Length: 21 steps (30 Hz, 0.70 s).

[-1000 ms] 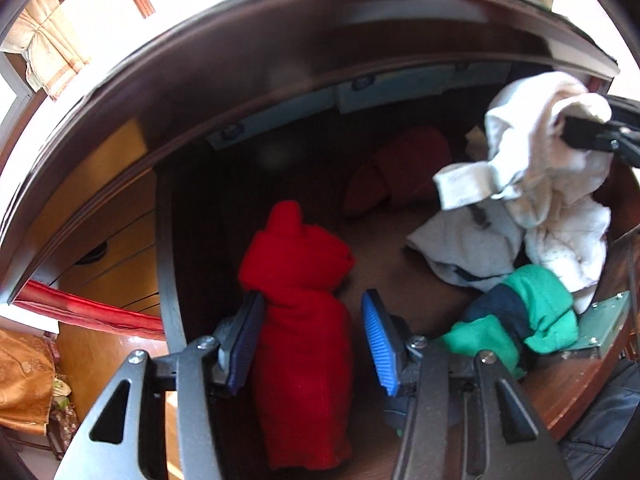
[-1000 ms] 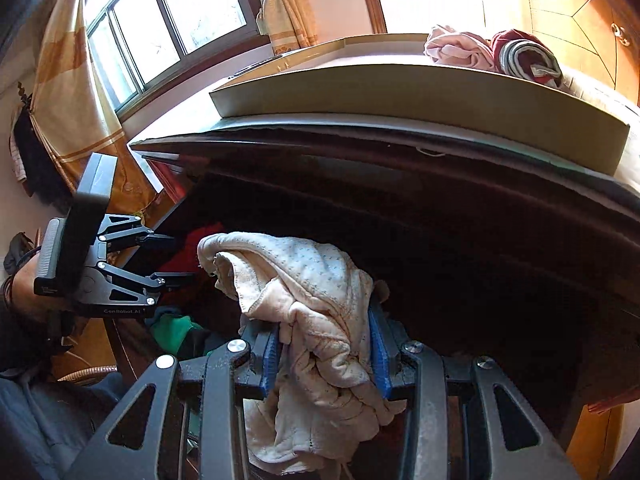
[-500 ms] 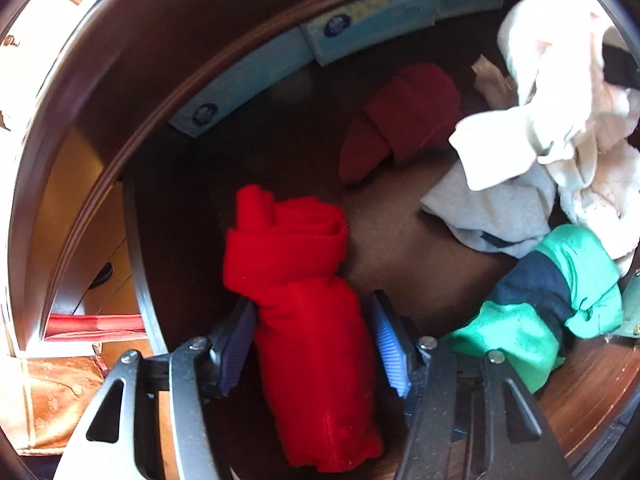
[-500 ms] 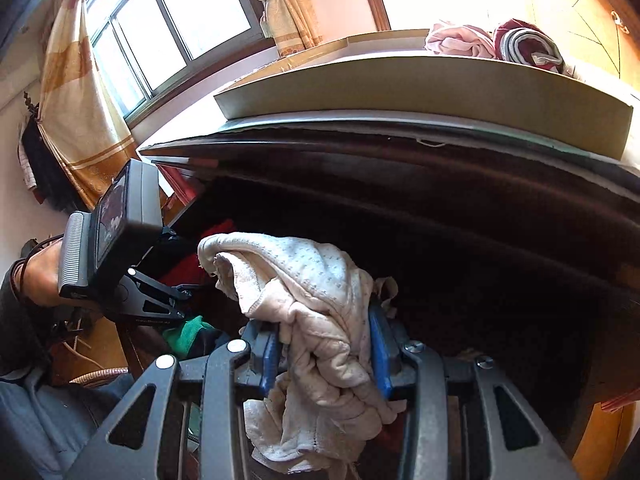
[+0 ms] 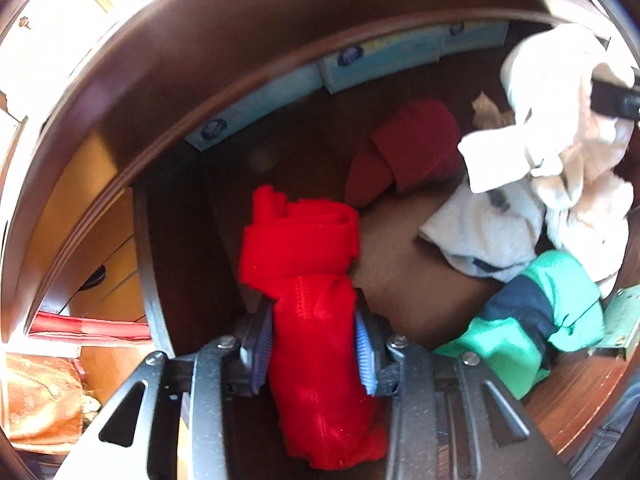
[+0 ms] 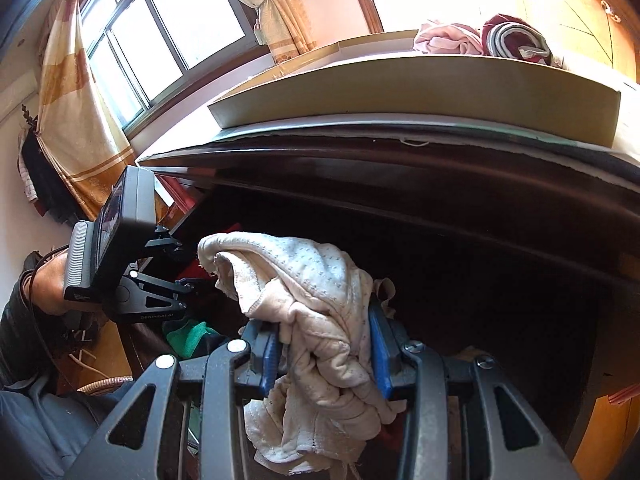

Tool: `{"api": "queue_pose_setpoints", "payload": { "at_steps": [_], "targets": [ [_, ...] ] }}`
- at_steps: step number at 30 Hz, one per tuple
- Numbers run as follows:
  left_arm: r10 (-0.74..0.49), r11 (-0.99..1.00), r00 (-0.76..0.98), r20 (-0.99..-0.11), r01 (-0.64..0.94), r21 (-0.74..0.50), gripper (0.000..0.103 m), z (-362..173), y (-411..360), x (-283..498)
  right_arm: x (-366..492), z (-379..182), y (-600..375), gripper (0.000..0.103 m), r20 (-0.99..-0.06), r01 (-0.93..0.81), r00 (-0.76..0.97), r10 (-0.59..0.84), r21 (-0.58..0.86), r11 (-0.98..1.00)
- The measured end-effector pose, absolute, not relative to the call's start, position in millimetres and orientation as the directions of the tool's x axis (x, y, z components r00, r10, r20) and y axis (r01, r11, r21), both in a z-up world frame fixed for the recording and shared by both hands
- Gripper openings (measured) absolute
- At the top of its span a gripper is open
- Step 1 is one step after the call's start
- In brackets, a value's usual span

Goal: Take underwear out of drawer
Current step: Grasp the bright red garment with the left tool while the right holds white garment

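My left gripper [image 5: 314, 354] is shut on a bright red rolled underwear [image 5: 308, 280] at the left side of the open dark wooden drawer [image 5: 400, 256]. My right gripper [image 6: 324, 354] is shut on a cream dotted underwear [image 6: 316, 304] and holds it above the drawer; that bundle also shows at the right in the left wrist view [image 5: 560, 128]. The left gripper's body shows at the left in the right wrist view [image 6: 120, 256].
In the drawer lie a dark red piece [image 5: 412, 148], a white piece [image 5: 484, 232] and a green and navy piece [image 5: 532, 316]. Blue boxes [image 5: 360, 64] line the drawer's back wall. A flat box [image 6: 420, 96] with rolled clothes [image 6: 512, 38] sits on the dresser top.
My left gripper has closed on the red underwear, which it straddled open before. My right gripper has risen slightly with the cream underwear still in it.
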<state>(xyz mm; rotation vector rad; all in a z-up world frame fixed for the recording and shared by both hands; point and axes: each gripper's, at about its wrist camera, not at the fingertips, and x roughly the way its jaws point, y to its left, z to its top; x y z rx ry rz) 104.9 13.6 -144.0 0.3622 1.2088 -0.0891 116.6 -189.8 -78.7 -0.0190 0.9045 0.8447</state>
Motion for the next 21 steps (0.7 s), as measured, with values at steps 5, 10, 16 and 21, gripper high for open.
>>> {"api": "queue_pose_setpoints", "payload": {
  "at_steps": [5,10,16,21],
  "targets": [
    [0.085,0.956,0.418,-0.905,0.223,0.192,0.034,-137,17,100,113,-77,-191,0.040,-0.688,-0.656,0.340,0.642,0.316,0.686],
    [0.044,0.964,0.478,-0.877,0.209,0.163,0.033,-127,24,87,104,-73,-194,0.040,-0.658,-0.677,0.360,0.661,0.303,0.670],
    [0.010,0.977,0.548,-0.837,0.172,0.124,0.033,-116,35,77,97,-71,-197,0.040,-0.639,-0.683,0.378,0.670,0.297,0.668],
    [-0.019,0.986,0.600,-0.800,0.142,0.084,0.033,-106,45,57,95,-70,-201,0.040,-0.628,-0.680,0.389,0.674,0.299,0.670]
  ]
}}
